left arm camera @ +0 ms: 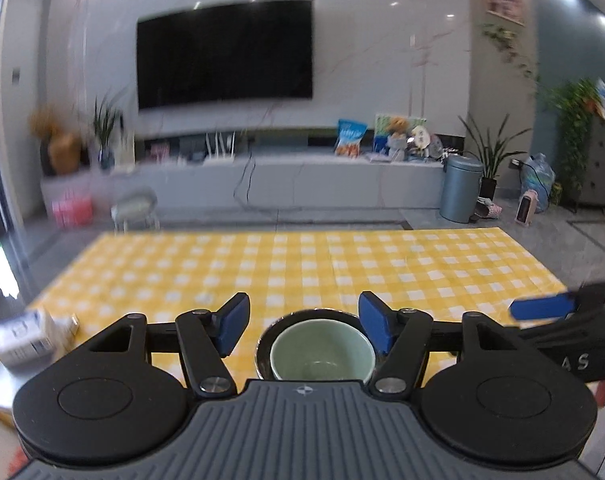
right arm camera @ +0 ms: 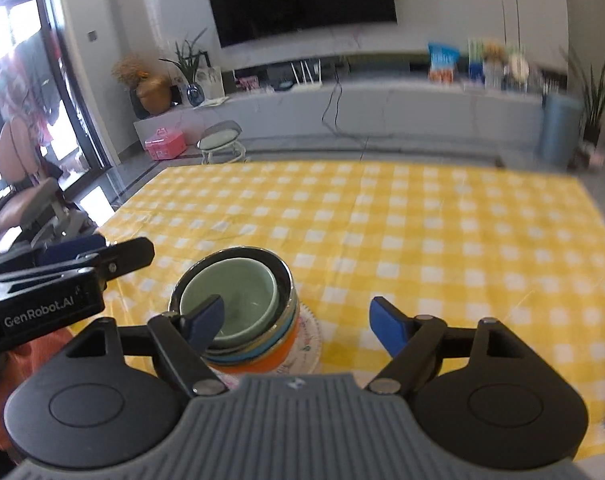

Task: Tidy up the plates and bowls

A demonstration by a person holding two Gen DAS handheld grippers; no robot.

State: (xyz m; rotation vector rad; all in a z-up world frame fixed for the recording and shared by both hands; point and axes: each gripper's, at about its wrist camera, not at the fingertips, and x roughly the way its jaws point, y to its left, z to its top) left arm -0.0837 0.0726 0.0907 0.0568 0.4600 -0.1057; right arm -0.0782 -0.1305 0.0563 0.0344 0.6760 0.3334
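Inspecting the worktop (right arm camera: 442,240) under its yellow checked cloth, one nested stack stands near the front edge: a pale green bowl (right arm camera: 230,300) sits inside a dark-rimmed bowl (right arm camera: 280,266), over blue and orange bowls (right arm camera: 258,360), all on what appears to be a patterned plate (right arm camera: 310,344) (mostly hidden, so its type is uncertain). The left claw (left arm camera: 304,330) is wide open and holds nothing; the stack lies below it, untouched. The right claw (right arm camera: 298,324) is likewise spread wide and empty, beside the stack. No other crockery shows on the cloth; a small carton (left arm camera: 22,338) lies at the left edge. Judgement: stacking looks complete or nearly so, with nothing visibly left to gather.
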